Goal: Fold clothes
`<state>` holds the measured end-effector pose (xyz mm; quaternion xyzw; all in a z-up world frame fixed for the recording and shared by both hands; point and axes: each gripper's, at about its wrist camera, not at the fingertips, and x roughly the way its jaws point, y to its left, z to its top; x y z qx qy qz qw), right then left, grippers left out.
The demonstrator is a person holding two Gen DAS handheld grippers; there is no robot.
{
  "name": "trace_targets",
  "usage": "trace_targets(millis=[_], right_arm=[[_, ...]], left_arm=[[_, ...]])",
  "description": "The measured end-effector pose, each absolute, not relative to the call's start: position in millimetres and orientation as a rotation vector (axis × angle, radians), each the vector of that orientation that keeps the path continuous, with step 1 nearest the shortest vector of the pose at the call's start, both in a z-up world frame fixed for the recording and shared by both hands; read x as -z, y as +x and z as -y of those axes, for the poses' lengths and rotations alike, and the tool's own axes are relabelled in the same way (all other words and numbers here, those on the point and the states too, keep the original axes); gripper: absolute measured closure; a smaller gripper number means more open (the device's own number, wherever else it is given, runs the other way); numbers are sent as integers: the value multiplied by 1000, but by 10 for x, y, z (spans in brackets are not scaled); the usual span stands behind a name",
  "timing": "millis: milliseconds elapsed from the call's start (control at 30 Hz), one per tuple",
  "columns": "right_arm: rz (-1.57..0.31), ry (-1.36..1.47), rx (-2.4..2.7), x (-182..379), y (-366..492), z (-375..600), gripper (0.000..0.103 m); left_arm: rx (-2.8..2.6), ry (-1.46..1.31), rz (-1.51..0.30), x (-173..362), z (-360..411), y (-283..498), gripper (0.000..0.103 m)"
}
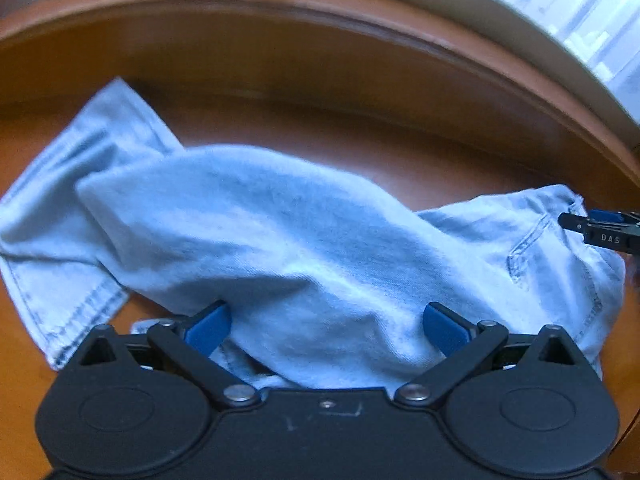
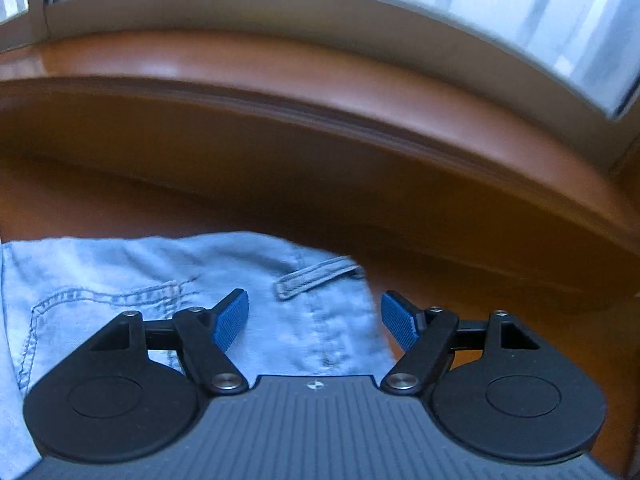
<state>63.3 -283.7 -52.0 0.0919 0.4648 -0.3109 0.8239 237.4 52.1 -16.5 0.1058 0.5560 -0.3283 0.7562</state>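
Lying crumpled across the brown desk (image 1: 360, 152) from nine to three o'clock, pale jeans (image 1: 280, 240) bunch between the wide-open left tool (image 1: 326, 326), while the right tool (image 2: 314, 316), also wide, hovers over their waistband end.

One pair of light-blue jeans (image 1: 280, 240) lies on one brown wooden table (image 1: 360, 148). Two grippers: the left gripper (image 1: 326, 326) and the right gripper (image 2: 314, 320), each with two blue pads (image 2: 232, 320). One belt loop (image 2: 316, 276) and one stitched pocket (image 1: 528, 248) show near the table's right edge. One window (image 2: 520, 0) stands beyond the far edge.
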Motion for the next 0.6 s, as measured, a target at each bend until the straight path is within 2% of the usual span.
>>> trace_targets(millis=[100,133,167,200,233,267,367,433,500,600], right_arm=[[-965,204,665,568,633,2810,27],[-954,226,666,576,620,2809,30],[-940,252,658,578,604,2803,44],[-922,285,635,568,584,2790,57],[-912,303,619,545,575,2763,73],[-904,287,630,513,570,2708,81],[-828,237,643,336,495,2514,88],[-727,228,651,61,366,2415,91],[-614,212,662,-283,213,2319,91],[-445,187,675,-799,-15,2176,91]], left_arm=[[705,227,-1214,252,-431,2399,0],[704,216,-1207,271,-396,2420,1],[710,192,-1198,274,-376,2442,2],[716,167,-1189,276,-357,2462,11],[728,150,-1178,266,-356,2472,26],[740,133,-1167,255,-355,2481,31],[766,114,-1123,170,-370,2486,47],[775,105,-1072,61,-408,2474,68],[768,71,-994,-134,-474,2470,72],[780,63,-838,-562,-554,2375,72]])
